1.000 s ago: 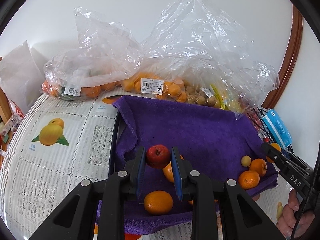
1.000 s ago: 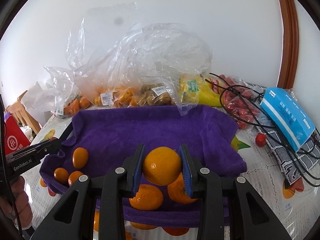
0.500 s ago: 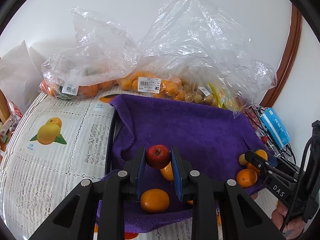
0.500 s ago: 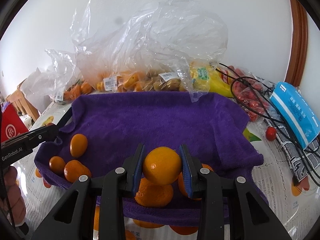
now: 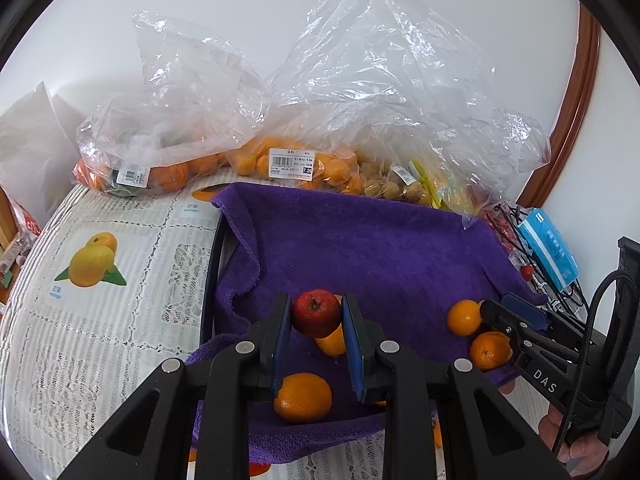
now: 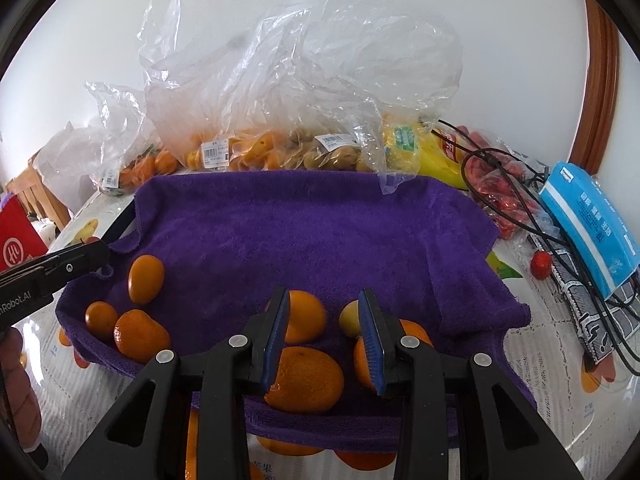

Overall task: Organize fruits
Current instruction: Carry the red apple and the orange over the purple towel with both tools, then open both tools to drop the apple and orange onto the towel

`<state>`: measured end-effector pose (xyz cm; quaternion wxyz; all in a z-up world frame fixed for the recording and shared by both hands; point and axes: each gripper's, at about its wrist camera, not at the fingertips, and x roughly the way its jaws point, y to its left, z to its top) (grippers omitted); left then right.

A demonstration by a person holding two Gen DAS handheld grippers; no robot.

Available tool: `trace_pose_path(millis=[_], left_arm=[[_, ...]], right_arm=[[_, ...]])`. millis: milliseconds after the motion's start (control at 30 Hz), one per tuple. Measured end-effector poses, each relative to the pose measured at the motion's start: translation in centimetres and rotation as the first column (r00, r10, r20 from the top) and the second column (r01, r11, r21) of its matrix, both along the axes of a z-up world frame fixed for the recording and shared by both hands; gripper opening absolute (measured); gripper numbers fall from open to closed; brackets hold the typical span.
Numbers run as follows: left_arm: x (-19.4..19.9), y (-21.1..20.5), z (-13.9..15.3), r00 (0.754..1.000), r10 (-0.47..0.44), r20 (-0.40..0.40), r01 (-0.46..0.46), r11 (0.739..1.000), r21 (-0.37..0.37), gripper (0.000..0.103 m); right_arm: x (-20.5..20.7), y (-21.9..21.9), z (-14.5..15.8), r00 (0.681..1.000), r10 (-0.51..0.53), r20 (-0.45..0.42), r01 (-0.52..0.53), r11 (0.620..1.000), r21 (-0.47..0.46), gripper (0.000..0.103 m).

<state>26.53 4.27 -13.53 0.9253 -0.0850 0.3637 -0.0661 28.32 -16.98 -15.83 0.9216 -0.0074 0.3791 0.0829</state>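
Two handheld grippers over a purple towel (image 6: 312,220) of fruit.
The left gripper (image 5: 315,302) is clamped on a small red apple (image 5: 316,314), held above the towel – an orange (image 5: 303,398) lies below at 6 o'clock. The right gripper (image 6: 322,300) stands parted and empty over loose mandarins (image 6: 304,378). Plastic bags of fruit (image 5: 292,164) sit beyond, at 12 o'clock.

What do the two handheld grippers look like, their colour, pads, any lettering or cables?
Both are black plastic with silver rivets and ribbed blue pads on the inner faces of the fingers. The left gripper bears white "GenRobot.AI" lettering, seen from the right wrist. The right gripper shows "DAS" in white and trails a black cable.
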Motion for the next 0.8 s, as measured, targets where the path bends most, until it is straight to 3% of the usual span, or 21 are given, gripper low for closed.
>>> trace_pose_path(millis=[800], left_arm=[[0.4, -2.1, -1.9, 0.994, -0.06, -0.09, 0.063, 0.998, 0.032, 0.024]], right_arm=[[-0.4, -1.0, 1.0, 0.999, -0.03, 0.03, 0.029, 0.999, 0.027, 0.036]])
